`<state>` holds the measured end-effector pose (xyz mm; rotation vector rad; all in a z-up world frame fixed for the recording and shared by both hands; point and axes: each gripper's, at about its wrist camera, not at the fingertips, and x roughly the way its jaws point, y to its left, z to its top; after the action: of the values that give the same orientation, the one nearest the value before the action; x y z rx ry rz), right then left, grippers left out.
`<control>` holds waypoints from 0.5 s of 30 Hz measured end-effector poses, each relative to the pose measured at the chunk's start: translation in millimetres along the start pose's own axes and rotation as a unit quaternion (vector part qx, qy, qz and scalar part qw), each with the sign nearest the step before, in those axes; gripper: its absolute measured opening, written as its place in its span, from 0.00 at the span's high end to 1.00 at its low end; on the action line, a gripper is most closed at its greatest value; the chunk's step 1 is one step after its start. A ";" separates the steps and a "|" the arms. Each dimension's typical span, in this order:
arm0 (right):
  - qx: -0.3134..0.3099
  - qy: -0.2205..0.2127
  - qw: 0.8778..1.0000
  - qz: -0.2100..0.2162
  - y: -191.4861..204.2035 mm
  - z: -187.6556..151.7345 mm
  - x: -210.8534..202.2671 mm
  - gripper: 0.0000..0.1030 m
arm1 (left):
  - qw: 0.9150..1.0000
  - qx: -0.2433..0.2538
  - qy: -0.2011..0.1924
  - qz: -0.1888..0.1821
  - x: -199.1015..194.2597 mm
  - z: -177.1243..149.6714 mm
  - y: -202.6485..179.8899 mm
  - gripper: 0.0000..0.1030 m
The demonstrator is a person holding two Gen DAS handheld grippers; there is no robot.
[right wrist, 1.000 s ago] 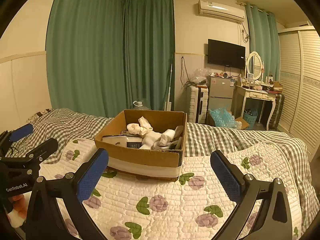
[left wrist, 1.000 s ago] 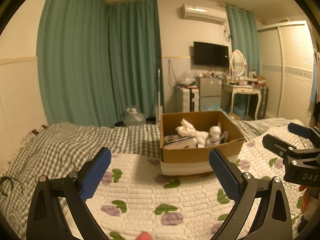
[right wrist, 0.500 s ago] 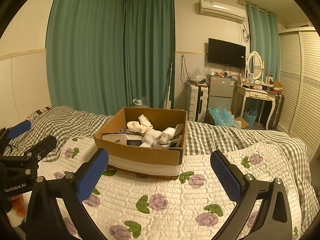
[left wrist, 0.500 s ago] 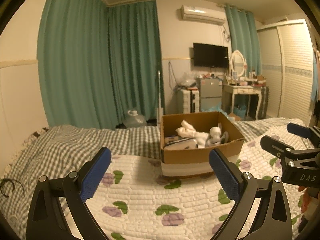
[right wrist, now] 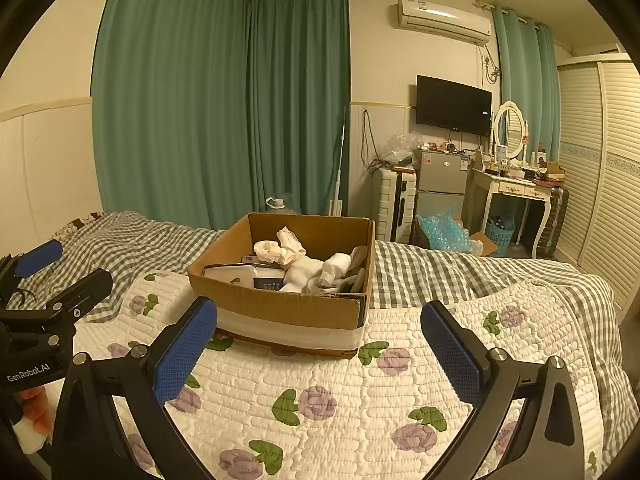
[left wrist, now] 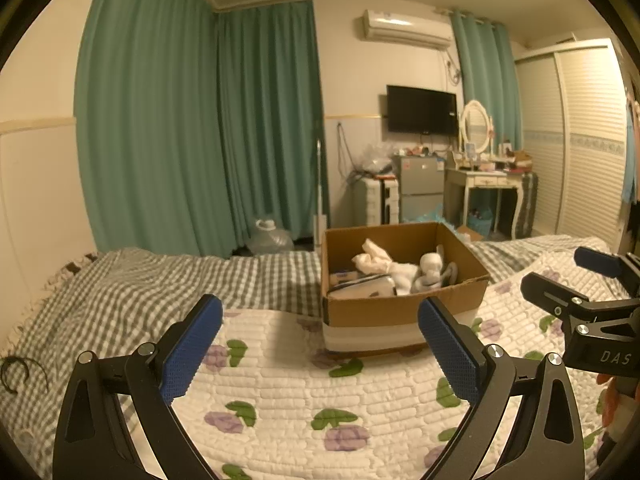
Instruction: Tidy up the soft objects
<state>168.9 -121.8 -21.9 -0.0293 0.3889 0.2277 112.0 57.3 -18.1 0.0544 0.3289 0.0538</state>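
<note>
Left gripper [left wrist: 320, 340] is hanging above the quilt [left wrist: 304, 392] with its blue-padded fingers [left wrist: 192, 344] spread wide and gripping nothing. Right gripper [right wrist: 320, 344] is doing likewise beside it, its fingers [right wrist: 450, 350] equally far apart and holding nothing. Both tools are pointing the same way, toward the foot of the bed.

Cardboard box [right wrist: 288, 308] is sitting on the quilt directly ahead of both tongs, beyond the fingertips and touching neither. Seen from the left tool it is lying ahead and toward the right finger; seen from the right tool it is lying ahead and toward the left finger. White soft items [right wrist: 298, 264], which look like socks or rolled cloth, are lying heaped inside the box alongside some flat packets [right wrist: 240, 272]; their exact kind cannot be told.

An orange and white soft thing [right wrist: 34, 408] is showing under the left tool's body at the edge of the right camera's view; whether it is being held cannot be told. A checked blanket [left wrist: 132, 292] is covering the bed to the left of the tongs.
</note>
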 end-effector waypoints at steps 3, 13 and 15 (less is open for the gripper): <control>0.000 0.000 1.000 0.000 0.1 0.1 0.1 0.01 | 1.000 0.000 0.000 0.001 -0.4 -0.2 -0.8 0.03; 0.000 0.001 1.000 0.001 -0.1 0.3 -0.1 0.01 | 1.000 0.000 -0.001 0.001 -0.5 -0.5 0.0 0.03; 0.000 0.001 1.000 0.000 -0.2 0.0 -0.2 0.01 | 1.000 0.000 -0.001 0.002 -0.1 -0.5 0.3 0.03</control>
<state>168.7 -122.1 -21.8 -0.0289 0.3909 0.2286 111.7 57.6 -18.5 0.0553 0.3277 0.0574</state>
